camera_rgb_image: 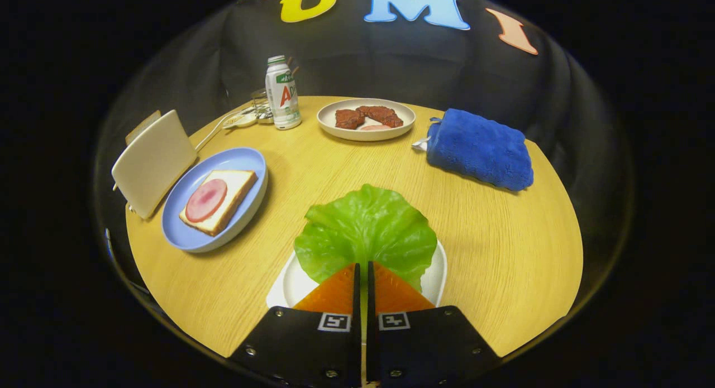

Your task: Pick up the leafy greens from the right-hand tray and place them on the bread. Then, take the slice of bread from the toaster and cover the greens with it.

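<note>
Gripper view looks along the gripper, whose two orange fingers stand nearly together, pinching the near edge of the leafy greens over the white tray. Landmark: that tray. Beyond it to the left, well apart, sits the blue plate with the bread and a pink ham slice on top; the cream toaster stands just beside the plate's far-left side. Far beyond the tray are a bottle, a dish of meat and a blue towel on the bench. The hold looks thin: the leaf may slip free in transit, or flop and land half off the bread. A wide swing could also knock the toaster.
</note>
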Motion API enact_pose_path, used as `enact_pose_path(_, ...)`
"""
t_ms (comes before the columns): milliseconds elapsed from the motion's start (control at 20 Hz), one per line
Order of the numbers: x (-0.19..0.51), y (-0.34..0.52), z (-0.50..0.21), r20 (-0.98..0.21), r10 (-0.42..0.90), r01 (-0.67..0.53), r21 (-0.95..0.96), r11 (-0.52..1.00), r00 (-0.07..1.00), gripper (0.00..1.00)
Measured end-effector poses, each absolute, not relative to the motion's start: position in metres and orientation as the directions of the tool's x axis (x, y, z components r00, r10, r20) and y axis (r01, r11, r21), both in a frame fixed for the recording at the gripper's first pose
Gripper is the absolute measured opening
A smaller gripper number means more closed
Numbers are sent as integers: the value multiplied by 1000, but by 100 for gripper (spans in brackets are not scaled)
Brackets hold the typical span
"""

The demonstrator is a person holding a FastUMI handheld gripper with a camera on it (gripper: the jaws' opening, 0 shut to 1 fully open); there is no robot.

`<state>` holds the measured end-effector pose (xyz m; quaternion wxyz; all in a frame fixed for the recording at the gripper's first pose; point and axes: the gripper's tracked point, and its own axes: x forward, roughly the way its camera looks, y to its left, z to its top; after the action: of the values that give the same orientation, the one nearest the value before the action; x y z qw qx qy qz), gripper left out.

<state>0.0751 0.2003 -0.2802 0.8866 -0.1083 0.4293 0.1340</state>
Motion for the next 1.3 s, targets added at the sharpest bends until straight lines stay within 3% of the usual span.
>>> enact_pose_path(250,73,202,-275,-772,116,-388,-178,904,625,0)
enact_pose_path(600,81,204,-234,-717,186,-373,-110,921,671,0)
enact_pose_path(800,77,203,-250,-791,190,-465,-132,875,582,1)
enact_pose_path(1000,80,200,-276,-848,176,-472,-97,876,501,77)
enact_pose_path(1150,86,202,-273,-835,193,-422,-50,905,515,73)
enact_pose_path(1300,83,198,-277,-847,148,-416,-93,904,510,9)
